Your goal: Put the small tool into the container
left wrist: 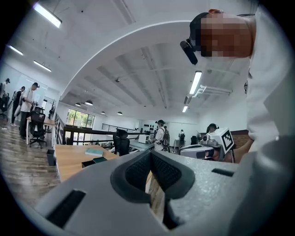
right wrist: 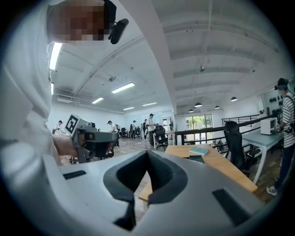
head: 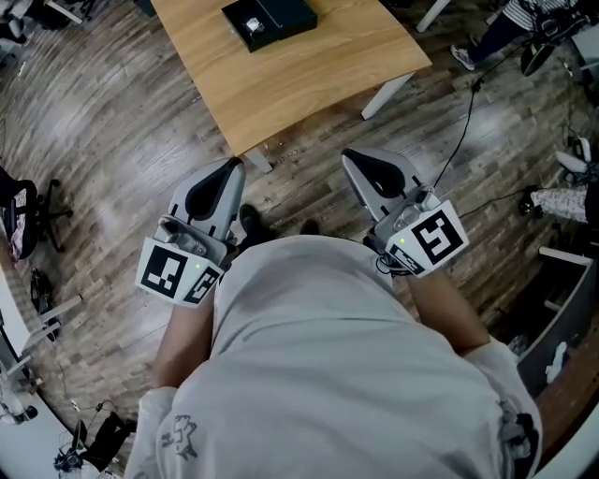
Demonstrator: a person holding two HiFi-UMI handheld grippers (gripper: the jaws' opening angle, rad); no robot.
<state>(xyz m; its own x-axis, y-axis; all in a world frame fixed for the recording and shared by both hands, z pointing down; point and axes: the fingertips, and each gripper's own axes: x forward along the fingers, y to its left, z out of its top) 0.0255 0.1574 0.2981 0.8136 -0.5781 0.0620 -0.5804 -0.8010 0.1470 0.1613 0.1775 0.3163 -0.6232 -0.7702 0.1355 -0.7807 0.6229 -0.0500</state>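
L gripper (head: 232,168): held low, close against my torso, tip aimed fwd at the surface (head: 309,75). Its own view shows the jaws (left wrist: 150,154) clenched, tips meeting, nothing between them; only floor and the surface's edge show through the slit below the pads. My read is that it is tucked in because it has no job at this instant, i.e. a standby pose and not a reach.

Centre: black container (head: 285,11) sits on the surface well ahead of both tips, partly cut by the frame's top edge. A small pale item (head: 251,25) lies in its near-left end. It is too small to ID, but if it is the tool, then it already lies where the task wants it. I see no other candidate tool on the surface or on the wood floor (head: 112,140). A teal pad (right wrist: 199,150) lies just beyond the container.

R gripper (head: 354,161): mirrors the L, pulled in by my waist and pointing fwd. Jaws (right wrist: 147,153) are pressed shut with nothing held.

Judgement: this fits either a stance ahead of any approach or a stand-off with the tool already deposited. With both grippers empty and drawn back, these views can't settle which.
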